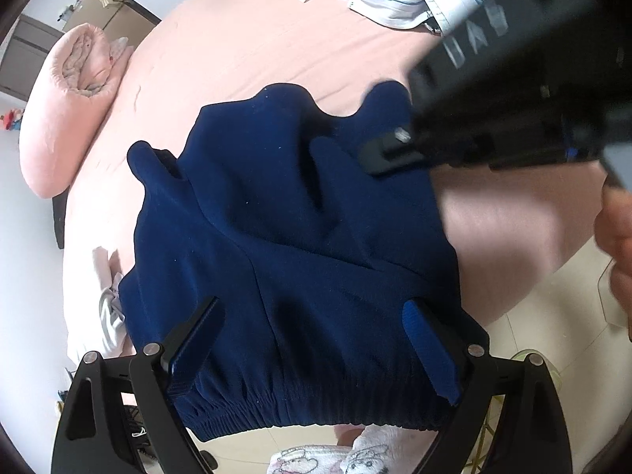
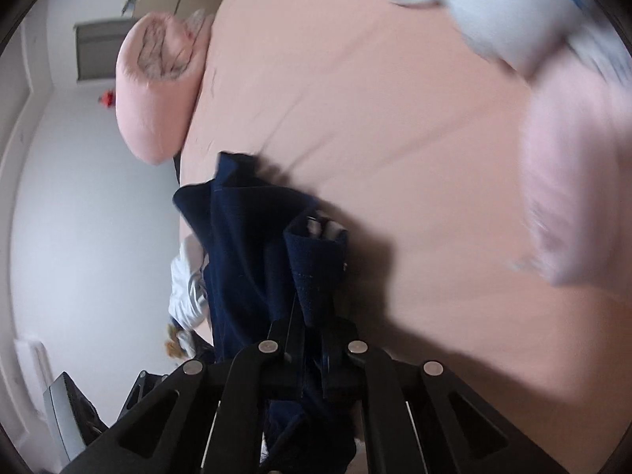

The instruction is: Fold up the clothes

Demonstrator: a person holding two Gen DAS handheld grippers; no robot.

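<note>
Pink bed sheet [image 1: 245,51] spans both views. Navy shorts [image 1: 276,217] lie at its near edge, elastic waistband nearest the left camera. Left gripper [image 1: 316,347] hovers over the waistband, jaws spread wide, nothing clamped. Right gripper [image 2: 312,339] is closed, pinching a raised fold of the shorts.

Rolled pink quilt [image 1: 67,98] on the pink bed [image 1: 245,39] (cabinet [image 1: 102,12] behind).

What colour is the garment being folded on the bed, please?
The garment is plain navy blue, seen best in the left wrist view.
</note>
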